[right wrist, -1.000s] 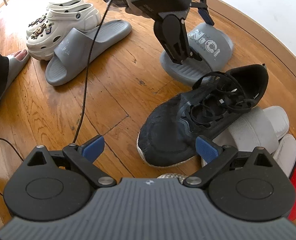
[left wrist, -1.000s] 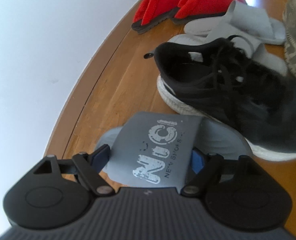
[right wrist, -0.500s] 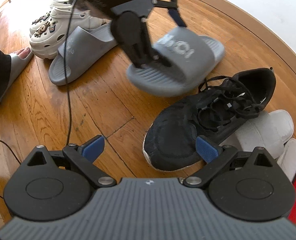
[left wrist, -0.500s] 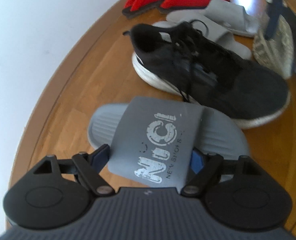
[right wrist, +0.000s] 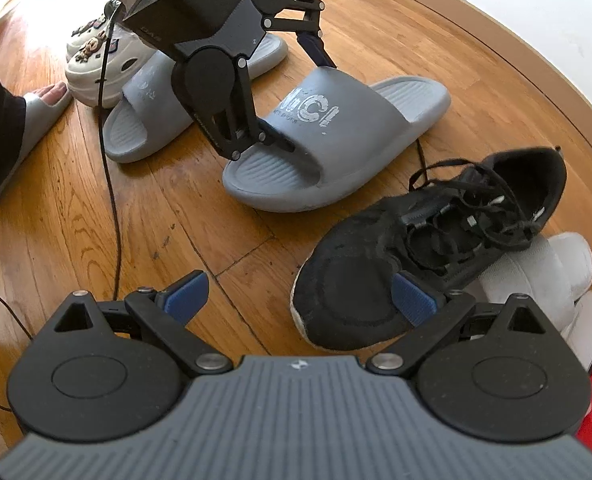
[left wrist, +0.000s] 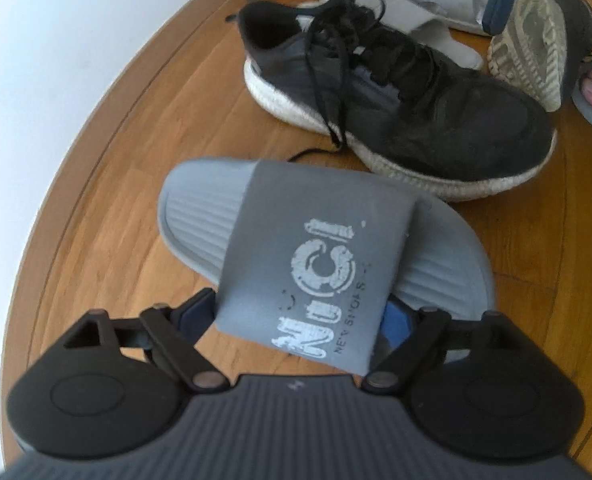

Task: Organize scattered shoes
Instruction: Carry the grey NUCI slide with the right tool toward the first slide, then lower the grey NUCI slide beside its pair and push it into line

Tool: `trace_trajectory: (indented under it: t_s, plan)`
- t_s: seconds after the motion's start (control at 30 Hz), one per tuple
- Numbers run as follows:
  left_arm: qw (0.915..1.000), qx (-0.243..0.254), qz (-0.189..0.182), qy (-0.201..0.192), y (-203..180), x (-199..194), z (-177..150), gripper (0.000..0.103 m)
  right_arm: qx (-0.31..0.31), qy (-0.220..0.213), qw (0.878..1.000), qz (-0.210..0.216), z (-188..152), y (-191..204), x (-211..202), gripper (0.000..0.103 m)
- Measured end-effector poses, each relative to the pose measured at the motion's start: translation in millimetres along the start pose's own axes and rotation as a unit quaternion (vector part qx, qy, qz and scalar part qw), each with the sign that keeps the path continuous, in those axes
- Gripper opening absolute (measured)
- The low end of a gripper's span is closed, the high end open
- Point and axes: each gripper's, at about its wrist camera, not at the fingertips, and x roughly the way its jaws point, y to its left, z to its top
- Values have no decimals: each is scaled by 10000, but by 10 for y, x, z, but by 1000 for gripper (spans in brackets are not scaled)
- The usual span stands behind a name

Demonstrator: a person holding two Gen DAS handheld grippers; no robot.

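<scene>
- Slide (left wrist: 308,264), grey, printed strap: my left gripper (left wrist: 296,316) pinches the strap, one finger on each side.
- Slide's sole looks to be at the wood floor (right wrist: 143,216); contact unclear.
- Black sneaker (right wrist: 428,240) lies just beside it, a second grey slide (right wrist: 143,108) on its other side.
- My right gripper (right wrist: 300,294) is spread wide, holding nothing, above the floor near the sneaker's toe.

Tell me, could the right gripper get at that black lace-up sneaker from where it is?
Probably yes: the right gripper is open and empty, the black lace-up sneaker lies just ahead, toe nearest, with nothing between them.
</scene>
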Motion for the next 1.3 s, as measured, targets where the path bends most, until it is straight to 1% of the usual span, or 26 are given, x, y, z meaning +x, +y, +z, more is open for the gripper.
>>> trace_trajectory:
  t_s: [0.07, 0.13, 0.23, 0.27, 0.37, 0.4, 0.43, 0.5, 0.53, 0.57, 0.6, 0.63, 0.7, 0.73, 0.77, 0.8, 0.87, 0.9, 1.0, 1.03, 1.07, 1.13, 1.17, 1.23, 1.3]
  plan:
    - [9994, -316, -17, 122, 27, -105, -54, 88, -103, -16, 9999, -2, 35, 9, 27, 99]
    - [9988, -464, -53, 136, 36, -189, -115, 89, -206, -33, 9998, -5, 69, 18, 54, 99]
    - [9959, -823, -333, 155, 66, -494, -349, 89, -361, -57, 9993, -9, 121, 32, 95, 99]
    - [9949, -927, -365, 147, 85, -586, -419, 89, -412, -65, 9991, -10, 138, 37, 108, 99]
    - [9895, -1361, -478, 115, 176, -873, -631, 89, -609, -93, 9981, -13, 231, 59, 172, 99]
    - [9865, -1549, -525, 95, 226, -958, -698, 89, -692, -104, 9975, -26, 284, 74, 209, 99]
    - [9814, -1825, -592, 68, 293, -1070, -783, 89, -775, -115, 9969, -38, 336, 89, 246, 99]
    - [9732, -2200, -664, 51, 368, -1195, -884, 91, -901, -130, 9958, -81, 417, 110, 307, 100]
    - [9678, -2420, -691, 40, 403, -1256, -954, 92, -970, -137, 9951, -113, 473, 124, 354, 100]
    - [9579, -2780, -715, 21, 452, -1337, -1083, 93, -1038, -143, 9944, -145, 529, 138, 402, 100]
    - [9503, -3025, -731, 10, 485, -1391, -1166, 94, -1096, -137, 9937, -182, 584, 150, 451, 100]
    - [9446, -3198, -736, 23, 505, -1414, -1214, 94, -1105, -73, 9935, -243, 640, 159, 509, 100]
    - [9173, -3910, -741, 132, 584, -1467, -1446, 94, -1124, 58, 9929, -391, 754, 176, 632, 100]
    - [9114, -4041, -761, 183, 610, -1472, -1507, 94, -1146, 128, 9917, -575, 821, 188, 713, 100]
    - [9055, -4176, -714, 263, 640, -1475, -1600, 94, -1197, 166, 9905, -659, 852, 200, 759, 100]
    - [9023, -4257, -587, 338, 662, -1479, -1677, 94, -1265, 196, 9890, -741, 882, 221, 804, 100]
    - [9007, -4292, -520, 424, 668, -1474, -1729, 93, -1424, 226, 9853, -919, 950, 267, 905, 100]
    - [9000, -4303, -539, 448, 649, -1482, -1759, 93, -1491, 218, 9842, -932, 989, 295, 939, 100]
    - [9020, -4255, -577, 456, 586, -1510, -1802, 93, -1765, 285, 9791, -972, 1074, 405, 1057, 98]
    - [9033, -4224, -576, 487, 564, -1502, -1806, 93, -1888, 327, 9761, -1025, 1089, 449, 1101, 96]
    - [9035, -4217, -569, 510, 551, -1490, -1813, 93, -2033, 354, 9715, -1170, 1091, 495, 1145, 93]
    - [9002, -4279, -593, 547, 555, -1484, -1868, 93, -2330, 382, 9611, -1435, 1085, 567, 1213, 81]
    - [8965, -4346, -650, 565, 550, -1483, -1903, 93, -2543, 366, 9539, -1551, 1065, 602, 1235, 80]
    - [8920, -4432, -696, 558, 571, -1541, -1975, 93, -2688, 295, 9504, -1538, 1040, 613, 1219, 79]
    - [8902, -4469, -670, 579, 589, -1574, -2019, 93, -2799, 226, 9478, -1511, 1015, 626, 1197, 79]
